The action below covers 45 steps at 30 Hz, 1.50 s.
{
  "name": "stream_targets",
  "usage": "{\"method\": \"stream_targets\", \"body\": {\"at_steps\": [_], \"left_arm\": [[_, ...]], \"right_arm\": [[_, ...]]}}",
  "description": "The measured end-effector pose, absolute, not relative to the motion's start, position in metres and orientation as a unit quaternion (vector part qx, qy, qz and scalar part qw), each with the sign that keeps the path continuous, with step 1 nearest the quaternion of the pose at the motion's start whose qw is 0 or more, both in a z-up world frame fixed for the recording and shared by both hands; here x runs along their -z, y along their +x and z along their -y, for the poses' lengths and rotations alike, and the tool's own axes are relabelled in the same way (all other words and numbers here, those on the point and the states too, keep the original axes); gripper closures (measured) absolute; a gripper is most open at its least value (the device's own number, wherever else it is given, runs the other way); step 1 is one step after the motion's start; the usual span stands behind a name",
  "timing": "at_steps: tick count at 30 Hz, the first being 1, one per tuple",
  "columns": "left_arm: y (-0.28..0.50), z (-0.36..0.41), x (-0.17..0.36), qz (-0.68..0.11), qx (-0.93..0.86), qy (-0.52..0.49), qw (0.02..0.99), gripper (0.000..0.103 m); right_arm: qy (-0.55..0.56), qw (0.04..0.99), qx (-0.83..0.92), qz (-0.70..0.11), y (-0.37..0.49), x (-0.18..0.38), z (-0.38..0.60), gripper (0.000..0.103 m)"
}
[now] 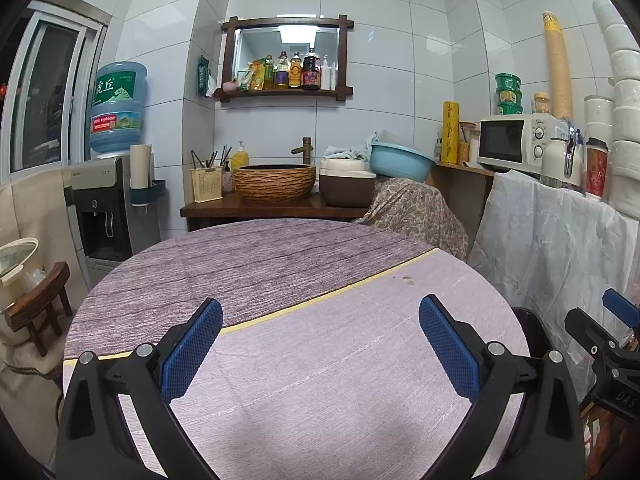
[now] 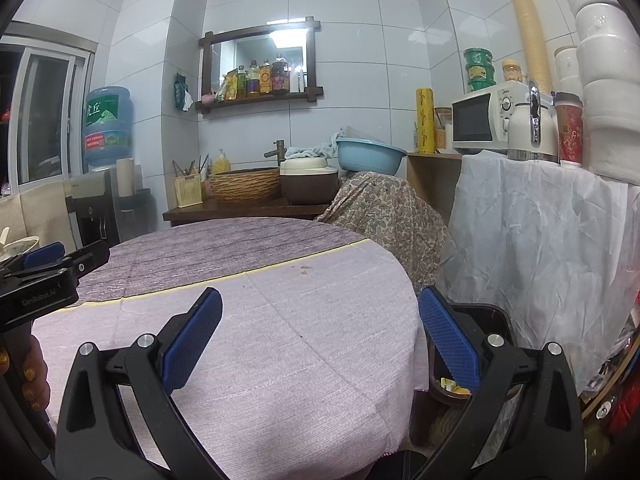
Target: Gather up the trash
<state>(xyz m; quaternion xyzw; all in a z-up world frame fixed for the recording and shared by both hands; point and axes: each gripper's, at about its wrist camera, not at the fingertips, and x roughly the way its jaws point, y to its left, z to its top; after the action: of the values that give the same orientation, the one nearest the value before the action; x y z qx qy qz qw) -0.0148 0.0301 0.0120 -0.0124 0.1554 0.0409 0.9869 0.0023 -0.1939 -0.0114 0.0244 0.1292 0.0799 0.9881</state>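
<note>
Trash bin (image 2: 496,312) standing on the floor just beside the right edge of the round table (image 2: 280,340), dark and open-topped, holding yellow scraps (image 2: 452,386) at the bottom, seen in the right wrist view past the right finger. Spreading under both tools, a purple tablecloth (image 1: 320,360), darker wood-grain half at the far side, pale half near, a yellow stripe between them, a few small dark specks (image 1: 408,279) lying on the pale part. Hovering above the near half of the cloth, left gripper (image 1: 320,344), blue pads (image 1: 192,352) spread wide, holding nothing. Hanging over the table's right edge, right gripper (image 2: 320,336), fingers likewise gaping wide and empty, its right pad (image 2: 448,340) sitting over the bin's mouth. Gripping the left tool's handle at the frame edge, a hand (image 2: 28,376) with glittery yellow nails.
</note>
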Motion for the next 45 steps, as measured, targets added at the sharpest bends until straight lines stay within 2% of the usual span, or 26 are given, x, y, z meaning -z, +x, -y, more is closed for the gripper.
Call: {"method": "stream_targets", "body": {"at_steps": [45], "left_arm": [[-0.0107, -0.0268, -0.0045, -0.172, -0.039, -0.010, 0.984, 0.006]], "right_arm": [[0.020, 0.986, -0.086, -0.141, 0.0061, 0.0159, 0.2000, 0.006]]}}
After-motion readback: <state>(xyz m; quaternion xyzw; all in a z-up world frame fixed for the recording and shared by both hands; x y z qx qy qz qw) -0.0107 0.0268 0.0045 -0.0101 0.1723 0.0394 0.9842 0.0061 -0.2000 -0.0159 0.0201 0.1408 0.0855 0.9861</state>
